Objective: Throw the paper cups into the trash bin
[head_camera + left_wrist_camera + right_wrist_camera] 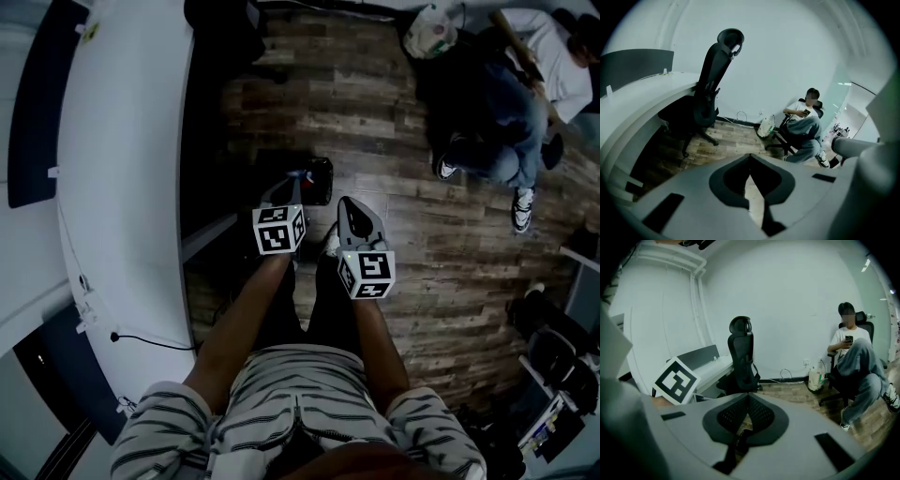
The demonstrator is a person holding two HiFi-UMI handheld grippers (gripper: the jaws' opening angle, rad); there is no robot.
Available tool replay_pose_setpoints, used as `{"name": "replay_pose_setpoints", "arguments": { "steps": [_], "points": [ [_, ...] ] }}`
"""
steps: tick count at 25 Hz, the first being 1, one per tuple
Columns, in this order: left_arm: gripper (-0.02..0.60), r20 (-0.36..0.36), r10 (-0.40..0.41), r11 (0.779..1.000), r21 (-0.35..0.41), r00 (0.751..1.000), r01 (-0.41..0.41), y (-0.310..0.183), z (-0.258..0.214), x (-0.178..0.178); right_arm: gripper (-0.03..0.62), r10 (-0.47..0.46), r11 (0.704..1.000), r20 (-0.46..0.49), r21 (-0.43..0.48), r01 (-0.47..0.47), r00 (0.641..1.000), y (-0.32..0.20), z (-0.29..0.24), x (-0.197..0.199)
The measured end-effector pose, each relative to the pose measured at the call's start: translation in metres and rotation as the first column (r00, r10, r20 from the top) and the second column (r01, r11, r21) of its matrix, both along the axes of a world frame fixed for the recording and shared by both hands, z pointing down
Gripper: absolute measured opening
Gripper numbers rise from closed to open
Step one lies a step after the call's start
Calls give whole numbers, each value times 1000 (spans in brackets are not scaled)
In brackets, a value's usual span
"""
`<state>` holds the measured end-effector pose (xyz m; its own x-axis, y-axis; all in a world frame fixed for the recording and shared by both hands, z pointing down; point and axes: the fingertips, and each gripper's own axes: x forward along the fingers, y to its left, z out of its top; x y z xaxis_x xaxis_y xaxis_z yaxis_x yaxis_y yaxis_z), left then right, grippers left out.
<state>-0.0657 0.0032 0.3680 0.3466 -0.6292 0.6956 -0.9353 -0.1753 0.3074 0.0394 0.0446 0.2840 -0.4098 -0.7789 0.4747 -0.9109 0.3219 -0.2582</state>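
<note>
Dark wood-plank floor [375,112] fills the middle, a curved white desk [122,141] sweeps down the left, a black office chair [710,93] stands by the plain white wall [787,56], and a seated person [525,103] is at upper right.

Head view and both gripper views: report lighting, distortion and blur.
Head view: dim, floor dark, desk brightest, edges bowed. Left gripper view: black fisheye corners, bright wall, near claw soft. Right gripper view: same vignette, cube crisp, seated person with face masked.

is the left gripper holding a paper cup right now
No, the left gripper has its jaws shut together with nothing between them.
</note>
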Motion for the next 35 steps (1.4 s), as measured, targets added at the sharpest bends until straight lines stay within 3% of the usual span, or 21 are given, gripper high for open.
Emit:
{"name": "replay_pose_setpoints", "arguments": {
  "steps": [15,35],
  "points": [
    [24,-55,20,985,170,998,-10,2,-114,5,9,-29,995,2,92,28,1000,-13,-73,-2],
    [23,-73,111,919,388,991,-74,17,-234,9,9,-53,964,1,259,51,999,-15,-169,-20]
  ]
}}
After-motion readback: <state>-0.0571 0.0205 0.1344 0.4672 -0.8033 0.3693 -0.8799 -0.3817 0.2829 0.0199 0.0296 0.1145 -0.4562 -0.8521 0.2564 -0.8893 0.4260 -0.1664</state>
